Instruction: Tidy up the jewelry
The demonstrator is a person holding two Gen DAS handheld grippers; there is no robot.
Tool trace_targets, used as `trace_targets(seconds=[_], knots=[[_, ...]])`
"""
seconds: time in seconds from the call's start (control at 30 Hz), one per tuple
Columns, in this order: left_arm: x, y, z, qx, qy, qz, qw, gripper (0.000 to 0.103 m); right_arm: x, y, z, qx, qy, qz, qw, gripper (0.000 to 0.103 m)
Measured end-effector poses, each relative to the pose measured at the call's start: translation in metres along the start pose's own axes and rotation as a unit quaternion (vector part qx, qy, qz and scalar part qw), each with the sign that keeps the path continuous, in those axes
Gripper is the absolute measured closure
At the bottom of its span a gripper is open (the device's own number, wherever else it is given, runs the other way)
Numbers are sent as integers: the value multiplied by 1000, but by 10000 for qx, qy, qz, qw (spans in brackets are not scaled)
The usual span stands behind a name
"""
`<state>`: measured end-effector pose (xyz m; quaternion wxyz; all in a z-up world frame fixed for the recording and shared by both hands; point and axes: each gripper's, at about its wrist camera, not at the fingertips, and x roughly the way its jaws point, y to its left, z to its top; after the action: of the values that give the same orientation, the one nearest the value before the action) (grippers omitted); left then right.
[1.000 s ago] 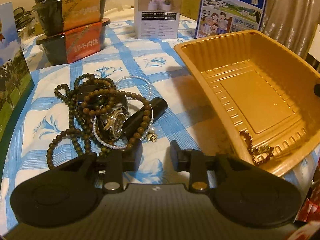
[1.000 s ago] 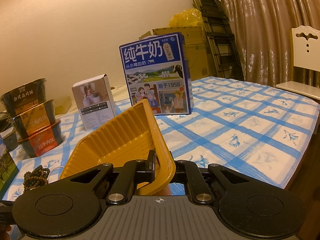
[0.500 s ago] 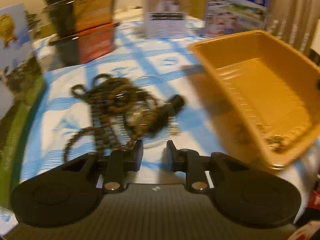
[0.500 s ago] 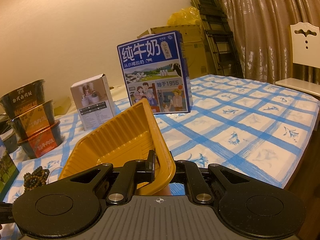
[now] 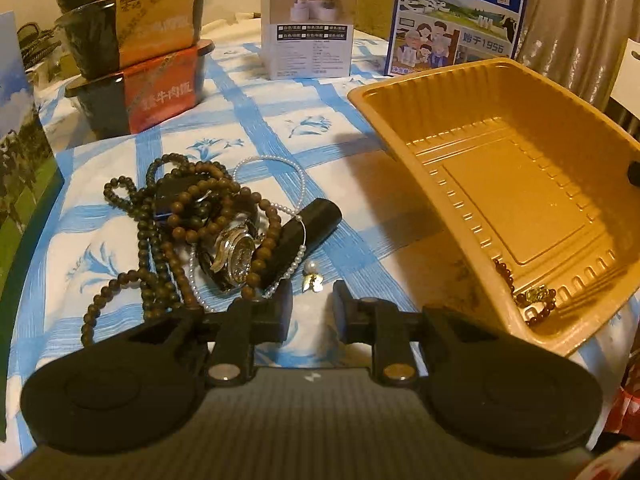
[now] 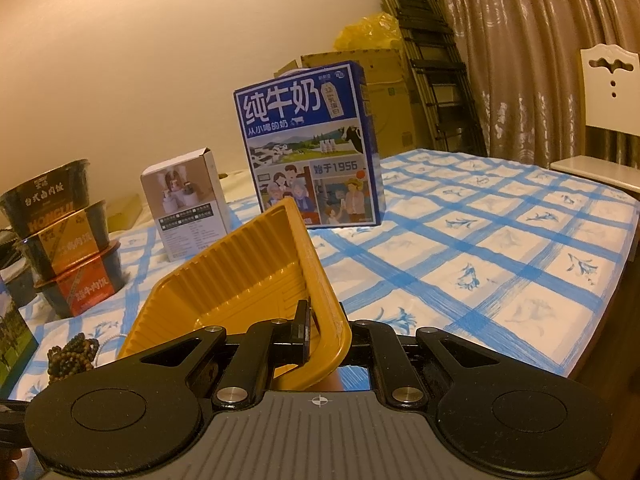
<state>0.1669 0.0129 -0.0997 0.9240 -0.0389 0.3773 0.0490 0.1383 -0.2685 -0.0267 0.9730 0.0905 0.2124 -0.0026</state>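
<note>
A tangled pile of jewelry lies on the blue-checked cloth: brown bead strands (image 5: 160, 240), a silver watch (image 5: 236, 254), a pearl necklace (image 5: 298, 184), a black tube (image 5: 308, 226) and a small gold charm (image 5: 312, 282). My left gripper (image 5: 312, 312) is open and empty, just in front of the pile near the charm. A yellow tray (image 5: 520, 184) sits tilted at the right, with a dark bead bracelet (image 5: 532, 300) in its near corner. My right gripper (image 6: 326, 332) is shut on the tray's rim (image 6: 320, 280) and holds it tilted.
Stacked black food bowls (image 5: 136, 52), a white box (image 5: 308, 24) and a blue milk carton (image 5: 456, 16) stand at the back of the table. A green-blue box (image 5: 20, 184) stands at the left. A white chair (image 6: 608, 120) and curtains are at the right.
My left gripper swung over the pile and settled close in front of it, jaws slightly wider than half a second ago. The right gripper keeps holding the tray.
</note>
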Motion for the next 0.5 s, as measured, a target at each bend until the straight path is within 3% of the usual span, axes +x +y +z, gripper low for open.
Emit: trace_targets(seconds=[0.2, 0.37, 0.5], knots=[[9, -4, 5, 125, -73, -9, 9999, 82, 0, 0, 0, 0, 2, 1, 10000, 93], [10, -5, 5, 201, -107, 13, 9997, 94, 0, 0, 0, -4, 4, 0, 10000, 93], [7, -6, 3, 249, -134, -7, 9996, 94, 0, 0, 0, 0, 12, -5, 10000, 93]])
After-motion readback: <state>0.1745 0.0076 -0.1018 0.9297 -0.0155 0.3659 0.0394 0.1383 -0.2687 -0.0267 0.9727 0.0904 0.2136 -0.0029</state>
